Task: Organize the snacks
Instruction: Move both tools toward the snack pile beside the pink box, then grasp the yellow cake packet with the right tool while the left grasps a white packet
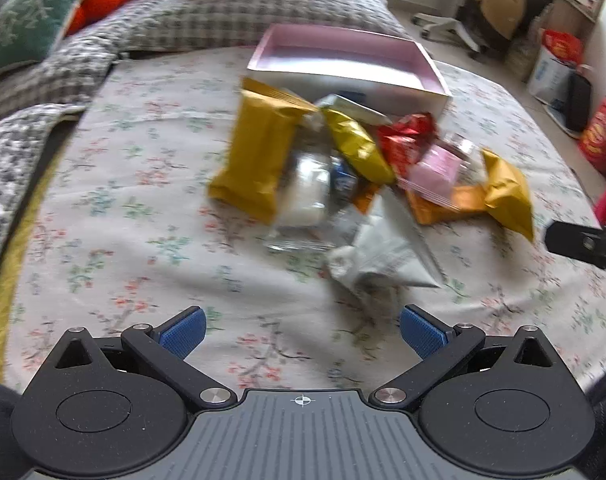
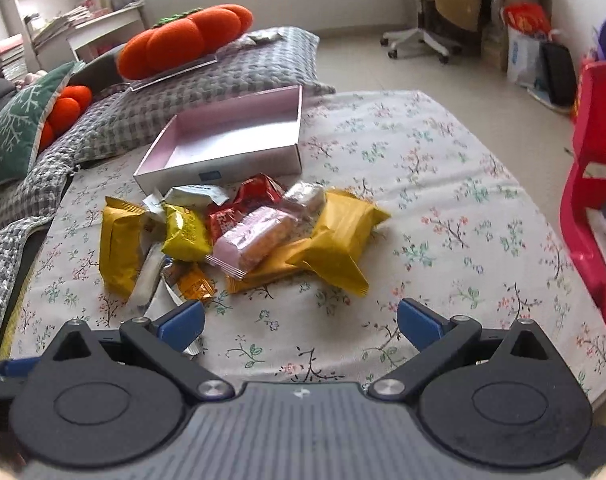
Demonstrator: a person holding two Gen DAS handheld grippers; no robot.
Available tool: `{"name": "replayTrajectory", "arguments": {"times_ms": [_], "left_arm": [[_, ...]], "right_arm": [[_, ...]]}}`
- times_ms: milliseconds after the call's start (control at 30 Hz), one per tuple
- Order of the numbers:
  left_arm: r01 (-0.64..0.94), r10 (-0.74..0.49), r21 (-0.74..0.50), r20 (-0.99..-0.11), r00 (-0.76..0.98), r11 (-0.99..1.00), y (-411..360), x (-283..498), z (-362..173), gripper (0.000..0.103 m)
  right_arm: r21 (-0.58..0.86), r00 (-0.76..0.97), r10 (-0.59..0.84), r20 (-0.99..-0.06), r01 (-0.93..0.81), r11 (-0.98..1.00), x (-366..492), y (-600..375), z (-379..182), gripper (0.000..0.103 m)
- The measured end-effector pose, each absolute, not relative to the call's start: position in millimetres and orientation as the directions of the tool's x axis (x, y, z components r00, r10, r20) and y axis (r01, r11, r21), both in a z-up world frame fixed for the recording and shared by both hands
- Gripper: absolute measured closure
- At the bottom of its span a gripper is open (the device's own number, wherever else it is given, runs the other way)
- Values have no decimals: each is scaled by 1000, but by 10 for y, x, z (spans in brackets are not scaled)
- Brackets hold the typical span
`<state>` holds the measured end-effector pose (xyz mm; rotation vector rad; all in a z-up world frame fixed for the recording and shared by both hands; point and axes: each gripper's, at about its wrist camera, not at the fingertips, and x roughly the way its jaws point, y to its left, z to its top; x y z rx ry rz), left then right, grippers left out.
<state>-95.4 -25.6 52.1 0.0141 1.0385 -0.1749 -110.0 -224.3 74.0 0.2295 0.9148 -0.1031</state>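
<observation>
Snack pile and empty box on the bed, both grippers spread above the sheet.

The snacks (image 2: 239,236) lie heaped on the floral sheet (image 2: 443,208), just in front of the open pink box (image 2: 223,168), which holds nothing visible. The left gripper (image 1: 301,333) and right gripper (image 2: 301,326) both hang short of the pile, jaws wide apart and gripping nothing. The packets appear light, soft and crinkly; their foil skins probably slip under the pads, and the wafer or cake inside likely crushes under a hard squeeze. The long yellow packet (image 1: 259,152) at the left edge and the yellow packet (image 2: 343,236) at the right lie outermost; each is best taken across its narrow width at mid-body, not by a crimped end.
</observation>
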Motion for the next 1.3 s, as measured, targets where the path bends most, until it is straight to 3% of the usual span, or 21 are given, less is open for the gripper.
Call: {"name": "replayTrajectory", "arguments": {"times_ms": [467, 700, 1033, 1100, 1300], "left_arm": [[363, -245, -36, -799, 549, 931, -703, -749, 331, 2], [450, -287, -18, -793, 537, 893, -808, -681, 258, 11], [471, -350, -91, -794, 498, 877, -691, -599, 125, 32], [477, -360, -96, -786, 502, 874, -664, -603, 131, 38], [478, -386, -119, -769, 510, 870, -594, -608, 186, 42]], "right_arm": [[213, 581, 1, -814, 298, 931, -695, -2475, 651, 1], [254, 522, 15, -853, 390, 885, -318, -2654, 503, 4], [246, 468, 20, -884, 429, 869, -44, -2701, 284, 27], [242, 461, 18, -887, 432, 869, -7, -2700, 255, 33], [261, 463, 43, -885, 417, 870, 35, -2698, 178, 57]]}}
